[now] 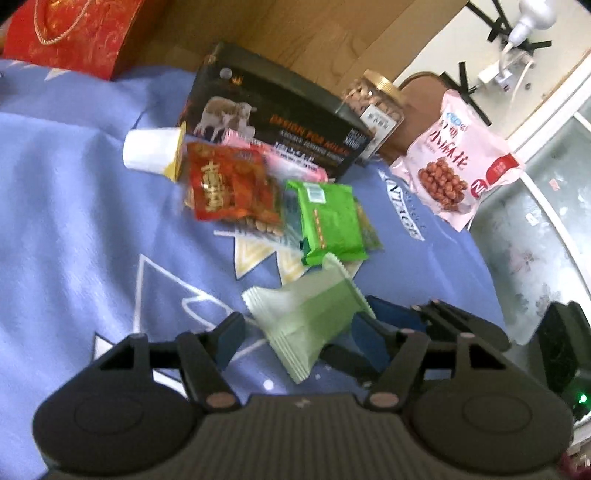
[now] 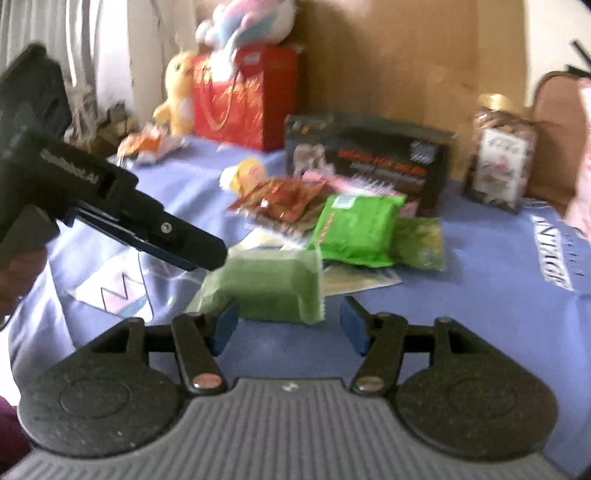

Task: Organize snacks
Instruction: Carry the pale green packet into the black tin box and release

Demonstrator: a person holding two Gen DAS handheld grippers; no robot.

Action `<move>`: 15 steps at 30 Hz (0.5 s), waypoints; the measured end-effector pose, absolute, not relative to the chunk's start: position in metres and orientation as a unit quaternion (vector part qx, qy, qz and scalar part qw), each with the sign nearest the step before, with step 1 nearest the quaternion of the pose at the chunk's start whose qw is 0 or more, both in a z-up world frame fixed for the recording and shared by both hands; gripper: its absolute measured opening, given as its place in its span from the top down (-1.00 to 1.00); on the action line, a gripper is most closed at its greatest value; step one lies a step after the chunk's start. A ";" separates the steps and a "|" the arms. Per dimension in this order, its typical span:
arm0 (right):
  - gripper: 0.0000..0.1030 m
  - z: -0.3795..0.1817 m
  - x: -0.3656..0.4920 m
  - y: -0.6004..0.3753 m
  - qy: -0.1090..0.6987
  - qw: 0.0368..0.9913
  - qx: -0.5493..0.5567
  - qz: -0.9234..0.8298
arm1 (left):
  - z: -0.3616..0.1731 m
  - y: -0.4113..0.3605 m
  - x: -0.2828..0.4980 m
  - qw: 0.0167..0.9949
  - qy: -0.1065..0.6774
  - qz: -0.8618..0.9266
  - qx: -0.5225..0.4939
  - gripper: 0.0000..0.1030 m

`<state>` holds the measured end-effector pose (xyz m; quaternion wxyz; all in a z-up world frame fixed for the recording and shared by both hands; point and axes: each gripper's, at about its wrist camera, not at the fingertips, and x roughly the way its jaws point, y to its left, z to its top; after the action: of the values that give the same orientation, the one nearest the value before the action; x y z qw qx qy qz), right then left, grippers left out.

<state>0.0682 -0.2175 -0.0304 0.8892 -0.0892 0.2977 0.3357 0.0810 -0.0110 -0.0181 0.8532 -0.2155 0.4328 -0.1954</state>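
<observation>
A pale green snack packet (image 1: 306,325) lies on the blue cloth between the open fingers of my left gripper (image 1: 295,334); whether a pad touches it I cannot tell. It also shows in the right wrist view (image 2: 269,284), just ahead of my open, empty right gripper (image 2: 288,328), with the left gripper (image 2: 207,254) over its left end. Behind lie a bright green pack (image 1: 328,221), a red peanut bag (image 1: 231,186), a white cup (image 1: 151,151), a black box (image 1: 273,110), a nut jar (image 1: 376,99) and a pink bag (image 1: 454,162).
A red gift bag (image 1: 77,33) stands at the back left, with plush toys (image 2: 177,92) beside it in the right wrist view. A brown chair back (image 2: 554,136) is behind the jar. The cloth's right edge drops to a glass surface (image 1: 535,236).
</observation>
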 end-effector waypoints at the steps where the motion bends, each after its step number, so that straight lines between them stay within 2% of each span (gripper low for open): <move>1: -0.30 -0.031 0.067 -0.215 0.293 0.888 -0.095 0.342 | -0.019 -0.013 0.080 0.856 0.429 -0.198 -0.212 -0.24; 2: -0.24 -0.030 0.065 -0.212 0.291 0.884 -0.100 0.352 | -0.019 -0.017 0.081 0.856 0.428 -0.202 -0.208 -0.04; 3: -0.05 -0.029 0.062 -0.210 0.286 0.883 -0.103 0.358 | -0.020 -0.021 0.082 0.857 0.429 -0.204 -0.199 0.02; 5: 0.05 -0.027 0.053 -0.206 0.274 0.892 -0.118 0.340 | -0.016 -0.029 0.078 0.868 0.422 -0.200 -0.170 0.12; 9: 0.23 -0.017 0.044 -0.212 0.255 0.904 -0.100 0.329 | -0.004 -0.025 0.075 0.873 0.410 -0.206 -0.168 0.14; 15: 0.23 0.005 0.060 -0.210 0.207 0.924 -0.082 0.311 | 0.031 -0.017 0.096 0.891 0.364 -0.216 -0.167 0.14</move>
<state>0.0598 -0.2103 0.0047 0.9241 -0.0821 0.2067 0.3107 0.0958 -0.0167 0.0309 0.8906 -0.1668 0.3638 -0.2160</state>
